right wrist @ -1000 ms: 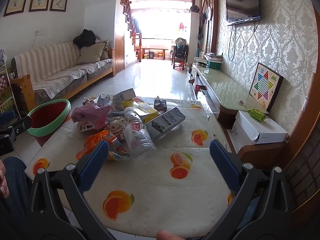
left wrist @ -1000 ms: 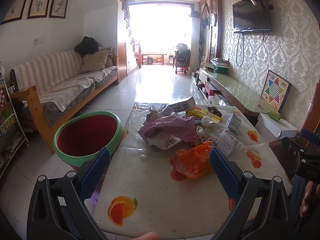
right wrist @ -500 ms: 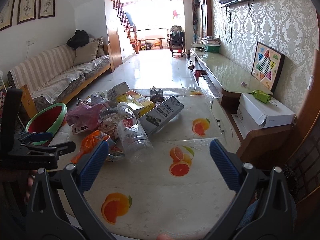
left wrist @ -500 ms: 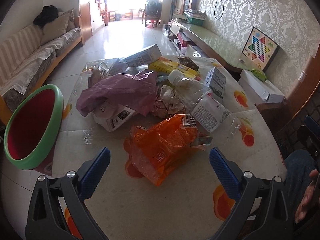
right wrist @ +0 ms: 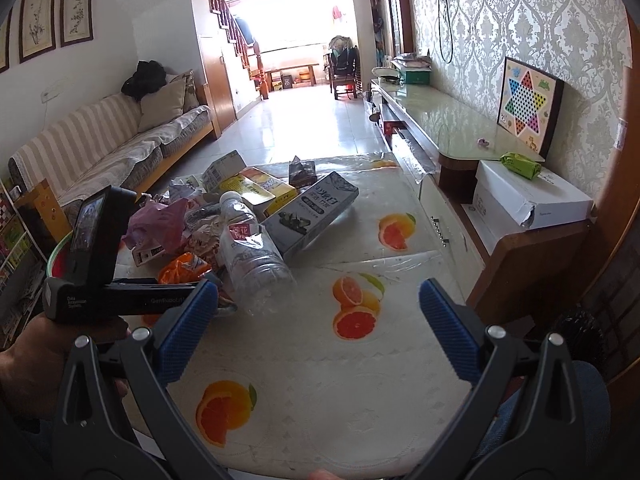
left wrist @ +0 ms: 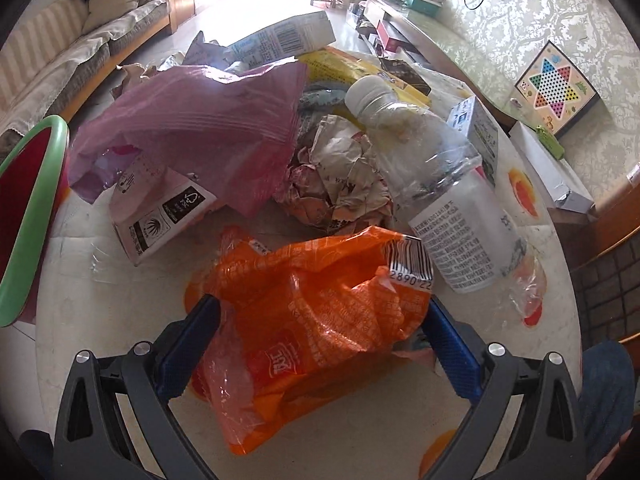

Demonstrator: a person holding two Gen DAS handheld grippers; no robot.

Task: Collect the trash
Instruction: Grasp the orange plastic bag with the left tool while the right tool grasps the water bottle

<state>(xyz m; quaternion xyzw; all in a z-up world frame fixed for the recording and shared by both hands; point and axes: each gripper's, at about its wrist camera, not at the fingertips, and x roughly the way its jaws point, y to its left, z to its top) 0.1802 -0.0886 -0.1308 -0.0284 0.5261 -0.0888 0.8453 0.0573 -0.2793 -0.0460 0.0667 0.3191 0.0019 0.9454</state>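
The left gripper is spread wide, its blue fingers on either side of the orange wrapper at lower centre of the left view; whether the pads touch it cannot be told. Just above the wrapper lie crumpled paper and a clear plastic bottle. A pink bag sits upper left, over a small carton. The green-rimmed bin shows at the left edge. The right gripper is also spread, empty, over the fruit-print table cover, with the trash pile at its left.
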